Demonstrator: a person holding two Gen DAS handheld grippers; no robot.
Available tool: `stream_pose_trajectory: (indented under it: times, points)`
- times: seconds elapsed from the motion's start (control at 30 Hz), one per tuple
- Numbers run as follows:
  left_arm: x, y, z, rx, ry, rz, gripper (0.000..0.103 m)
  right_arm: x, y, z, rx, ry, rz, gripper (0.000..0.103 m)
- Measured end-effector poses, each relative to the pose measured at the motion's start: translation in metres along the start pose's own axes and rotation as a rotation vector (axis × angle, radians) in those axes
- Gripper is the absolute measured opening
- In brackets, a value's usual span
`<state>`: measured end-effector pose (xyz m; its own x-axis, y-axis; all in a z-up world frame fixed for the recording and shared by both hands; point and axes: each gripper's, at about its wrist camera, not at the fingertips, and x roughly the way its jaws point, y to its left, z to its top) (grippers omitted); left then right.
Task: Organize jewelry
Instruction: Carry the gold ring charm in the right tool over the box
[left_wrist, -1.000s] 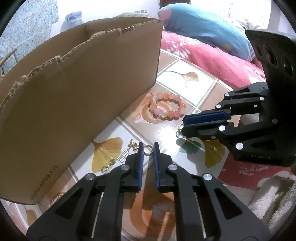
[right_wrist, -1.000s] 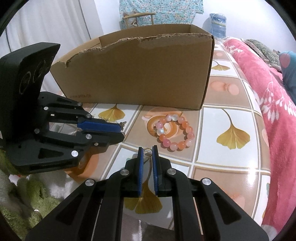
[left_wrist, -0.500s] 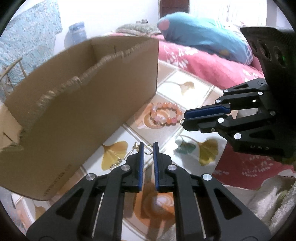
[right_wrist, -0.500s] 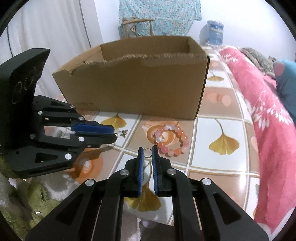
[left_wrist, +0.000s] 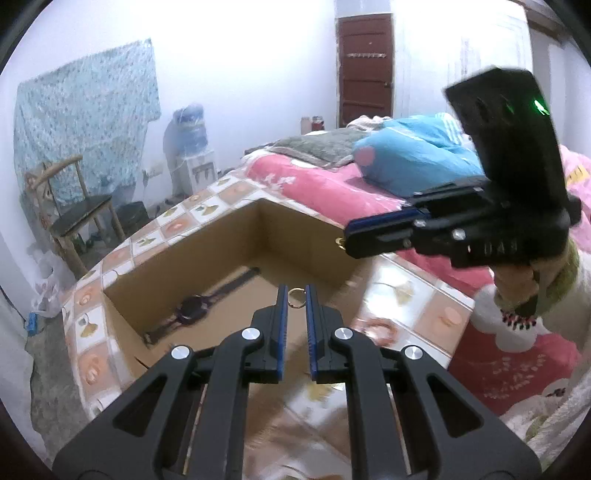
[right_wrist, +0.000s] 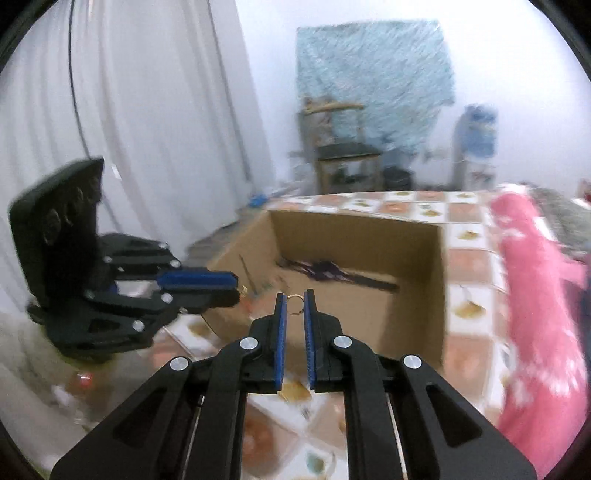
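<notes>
Both wrist views angled down, near, sharing the open cardboard box (left_wrist: 303, 236)

A: What are the tools like?

B: Both the left gripper (left_wrist: 296, 295) and right gripper (right_wrist: 293, 301) are matte black linkage frames with round silver screws and ribbed blue pads (left_wrist: 282, 325).

A: Anything on the housings?

B: One green light (left_wrist: 537, 106); faint raised lettering underneath.

A: The person?

B: A fuzzy white-and-green sleeve (left_wrist: 569, 280), plus a beaded wristband (left_wrist: 517, 319).

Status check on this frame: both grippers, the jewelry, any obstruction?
Left gripper shut on small gold ring. Right gripper shut on a second gold ring. Both above open brown cardboard box, dark wristwatch inside. Nothing in the way.
</notes>
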<state>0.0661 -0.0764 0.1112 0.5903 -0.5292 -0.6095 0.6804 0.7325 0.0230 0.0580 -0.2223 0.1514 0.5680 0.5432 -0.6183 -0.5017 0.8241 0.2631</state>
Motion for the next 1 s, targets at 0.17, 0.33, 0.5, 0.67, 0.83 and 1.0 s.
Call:
stream_pose_trajectory:
  times: [0.17,0.33,0.5,0.67,0.83,1.0]
  points:
    - [0.068,0.059,0.015,-0.058,0.245,-0.038,0.009,0.103,-0.05,0.051,0.187,0.286,0.087,0.009]
    - [0.129,0.098,0.002,-0.142,0.465,-0.058,0.009,0.18,-0.089,0.046,0.351,0.502,0.054,0.009]
    - [0.161,0.108,-0.008,-0.163,0.596,-0.062,0.009,0.216,-0.105,0.039,0.367,0.594,0.004,0.01]
    - [0.167,0.12,-0.007,-0.233,0.617,-0.062,0.009,0.227,-0.101,0.03,0.362,0.636,-0.028,0.01]
    - [0.169,0.123,-0.006,-0.242,0.62,-0.046,0.012,0.235,-0.107,0.03,0.365,0.638,-0.037,0.01]
    - [0.165,0.123,0.0,-0.239,0.598,-0.029,0.027,0.23,-0.1,0.034,0.365,0.616,-0.044,0.017]
